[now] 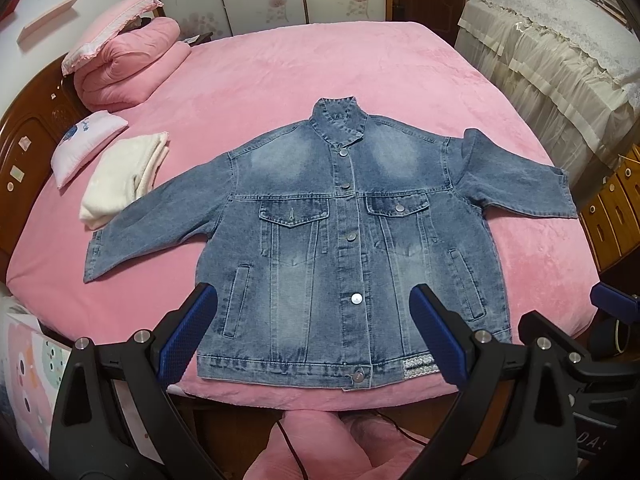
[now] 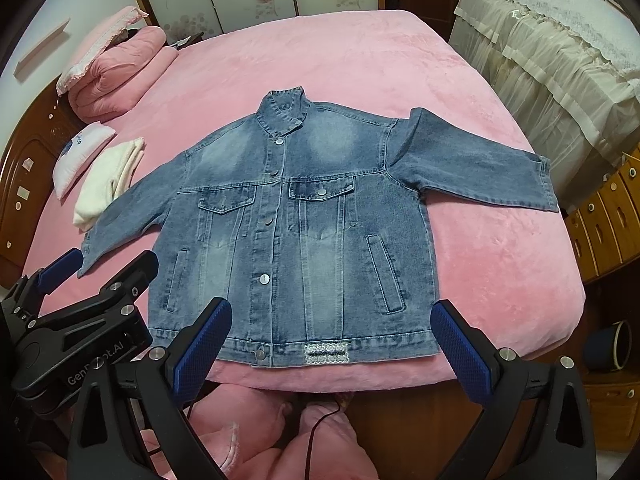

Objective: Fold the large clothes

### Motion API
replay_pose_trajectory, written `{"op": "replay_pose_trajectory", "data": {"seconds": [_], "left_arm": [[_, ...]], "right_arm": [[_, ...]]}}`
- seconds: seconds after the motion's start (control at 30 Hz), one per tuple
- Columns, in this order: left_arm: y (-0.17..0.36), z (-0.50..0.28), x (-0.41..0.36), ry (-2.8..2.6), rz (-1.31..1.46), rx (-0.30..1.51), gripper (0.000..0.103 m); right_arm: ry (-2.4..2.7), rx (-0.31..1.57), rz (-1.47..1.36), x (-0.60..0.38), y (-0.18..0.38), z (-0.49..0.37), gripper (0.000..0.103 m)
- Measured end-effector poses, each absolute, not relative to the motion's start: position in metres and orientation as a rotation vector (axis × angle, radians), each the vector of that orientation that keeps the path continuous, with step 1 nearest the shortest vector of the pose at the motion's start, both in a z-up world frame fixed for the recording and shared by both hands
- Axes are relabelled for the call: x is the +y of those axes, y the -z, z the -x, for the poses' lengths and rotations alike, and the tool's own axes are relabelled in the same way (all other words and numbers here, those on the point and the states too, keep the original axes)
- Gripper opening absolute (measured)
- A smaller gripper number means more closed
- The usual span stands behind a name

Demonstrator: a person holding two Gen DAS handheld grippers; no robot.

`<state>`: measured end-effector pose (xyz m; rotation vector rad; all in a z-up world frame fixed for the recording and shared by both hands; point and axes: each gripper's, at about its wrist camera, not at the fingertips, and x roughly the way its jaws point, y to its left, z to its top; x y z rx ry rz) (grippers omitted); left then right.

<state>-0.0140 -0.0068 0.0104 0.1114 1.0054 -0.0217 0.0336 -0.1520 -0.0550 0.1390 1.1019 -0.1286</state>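
The faded blue denim jacket lies buttoned and flat, front up, on the pink plush bed, sleeves spread, hem right at the near edge. Both tools hover before that edge, the left tool and the right tool spread wide, holding nothing. The denim looks stiff and heavy; a shallow pinch could slip, and pulling toward me could drag the hem off the bed. The left sleeve ends touching a folded cream towel, so a swing there may snag it. Beyond the collar there's plenty of bare bed; right of the other sleeve, the edge is close.
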Motion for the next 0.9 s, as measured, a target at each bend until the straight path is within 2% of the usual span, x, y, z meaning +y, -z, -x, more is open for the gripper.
{"op": "replay_pose_trajectory", "data": {"seconds": [0.47,0.9], "left_arm": [[-0.009,0.016,-0.010,0.005,-0.116,1.026,0.096],[-0.001,0.006,0.021,-0.017,-0.049,1.056,0.096]], "right_arm": [[0.122,1.076,-0.112,-0.151,0.049,-0.031,0.101],[0.090,1.085,-0.029,-0.130,0.046,-0.057,0.101]]}}
